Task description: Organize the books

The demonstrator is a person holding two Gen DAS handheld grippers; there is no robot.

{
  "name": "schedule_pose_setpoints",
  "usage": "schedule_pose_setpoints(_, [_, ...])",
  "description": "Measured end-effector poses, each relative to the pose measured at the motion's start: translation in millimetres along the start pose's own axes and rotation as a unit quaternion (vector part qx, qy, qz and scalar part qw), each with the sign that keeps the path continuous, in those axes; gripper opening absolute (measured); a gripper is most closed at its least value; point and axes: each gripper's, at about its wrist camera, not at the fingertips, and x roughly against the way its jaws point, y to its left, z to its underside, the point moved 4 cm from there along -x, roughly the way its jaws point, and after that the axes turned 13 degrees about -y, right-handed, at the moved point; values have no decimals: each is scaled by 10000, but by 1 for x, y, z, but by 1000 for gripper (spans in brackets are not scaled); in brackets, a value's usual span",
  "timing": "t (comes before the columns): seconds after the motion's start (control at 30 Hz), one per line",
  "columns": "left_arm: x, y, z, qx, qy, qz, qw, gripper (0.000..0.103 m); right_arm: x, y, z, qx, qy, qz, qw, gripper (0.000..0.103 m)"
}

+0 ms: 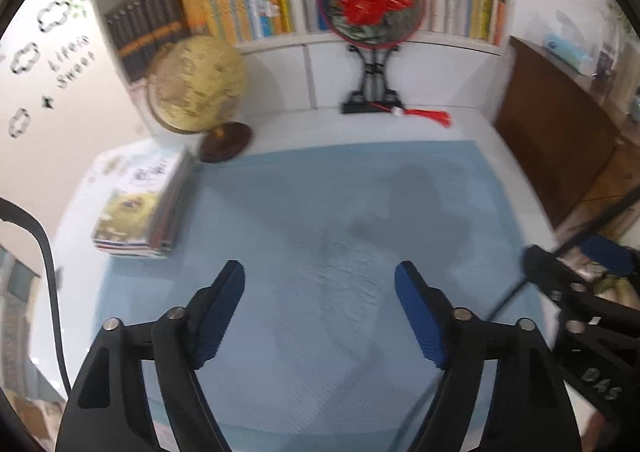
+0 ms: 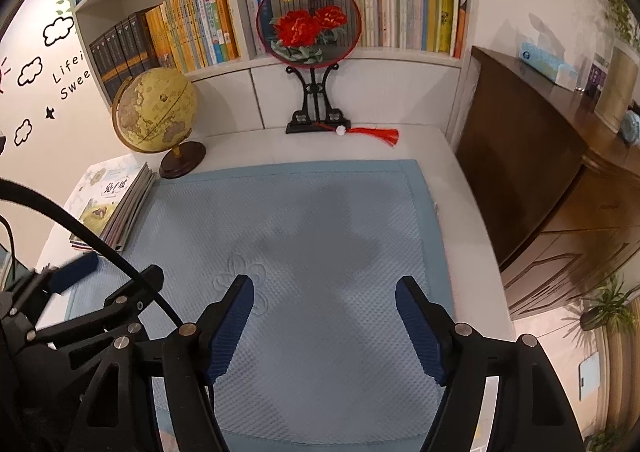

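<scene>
Books (image 2: 110, 208) lie in a flat stack at the left edge of the tabletop (image 2: 440, 188), just beside the blue mat (image 2: 320, 252) and close to the globe (image 2: 154, 110). Both tools hover over the mat with nothing in them: the left tool (image 1: 320, 308) has its fingers spread wide, and so does the right tool (image 2: 325, 326).

The stack is made of thin, glossy volumes, so a pinch on the top few would likely let the lower ones slide or fan out. Lifting them toward the shelf (image 2: 320, 56) risks a knock against the globe, which stands on a small base and could tip. The round fan on its stand (image 2: 310, 28) sits in front of the shelved books and could be toppled by a careless reach. The left view is blurred, so fine positions there are uncertain.
</scene>
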Motion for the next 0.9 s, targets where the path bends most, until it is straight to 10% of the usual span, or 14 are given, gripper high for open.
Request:
schedule_pose_setpoints(0.23, [-42, 15, 32, -16, 455, -313, 9985, 80, -22, 12, 25, 290, -442, -60, 9986, 81])
schedule_pose_setpoints(0.53, [-86, 26, 57, -1, 670, -723, 9951, 80, -87, 25, 74, 620, -11, -34, 9981, 81])
schedule_pose_setpoints(0.9, [-132, 27, 83, 478, 796, -284, 9953, 81, -134, 19, 110, 463, 317, 39, 9984, 81])
